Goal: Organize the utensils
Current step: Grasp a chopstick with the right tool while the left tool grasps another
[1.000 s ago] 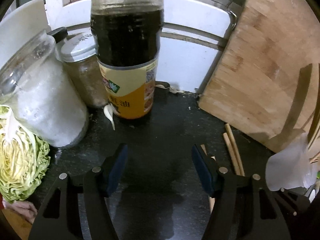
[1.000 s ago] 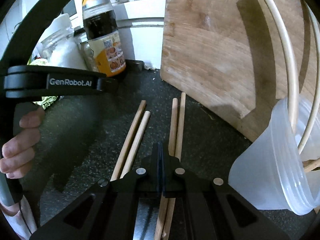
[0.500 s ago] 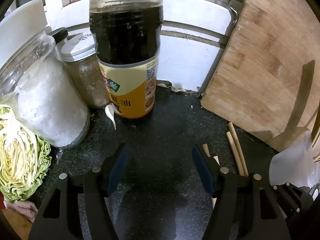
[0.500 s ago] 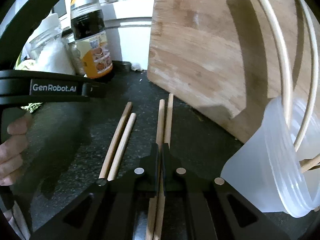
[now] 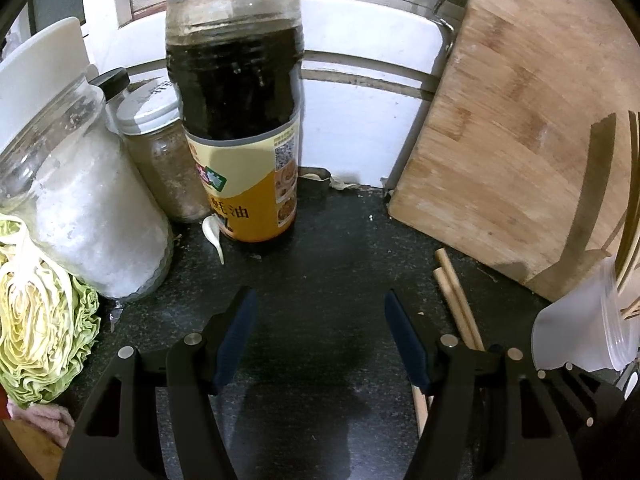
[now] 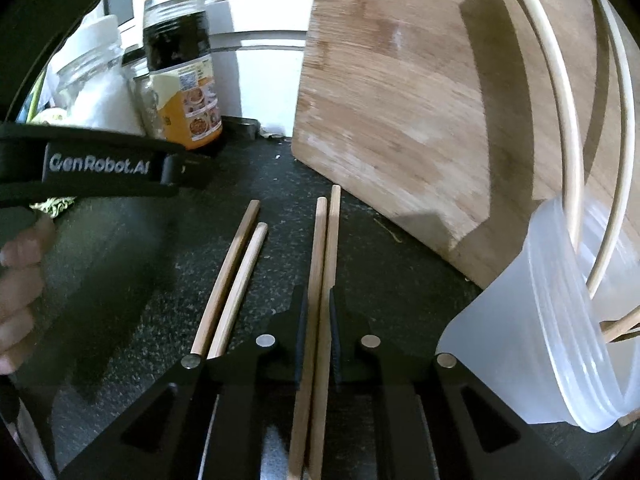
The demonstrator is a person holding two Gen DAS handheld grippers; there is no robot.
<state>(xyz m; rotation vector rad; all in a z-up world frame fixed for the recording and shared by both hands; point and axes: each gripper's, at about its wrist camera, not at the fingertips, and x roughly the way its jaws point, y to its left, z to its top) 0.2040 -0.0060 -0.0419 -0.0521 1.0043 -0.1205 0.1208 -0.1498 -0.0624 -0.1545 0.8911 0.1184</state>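
Note:
Two pairs of wooden chopsticks lie on the dark counter. My right gripper (image 6: 319,300) has its jaws close around the right pair (image 6: 323,248), which runs between the pads; whether they touch it I cannot tell. The left pair (image 6: 232,280) lies free beside it. A tilted clear plastic cup (image 6: 552,344) at the right holds several chopsticks. My left gripper (image 5: 320,320) is open and empty above bare counter; chopstick ends (image 5: 454,296) show to its right, and the cup (image 5: 580,332) further right.
A dark sauce bottle (image 5: 240,120), a spice jar (image 5: 164,164) and a salt jar (image 5: 80,200) stand at the back left. Cut cabbage (image 5: 36,328) lies at the left. A wooden cutting board (image 6: 420,100) leans at the back right.
My right gripper was shut over the right pair; its jaws have parted a little and now straddle both sticks. The left gripper has drifted slightly left and stays open.

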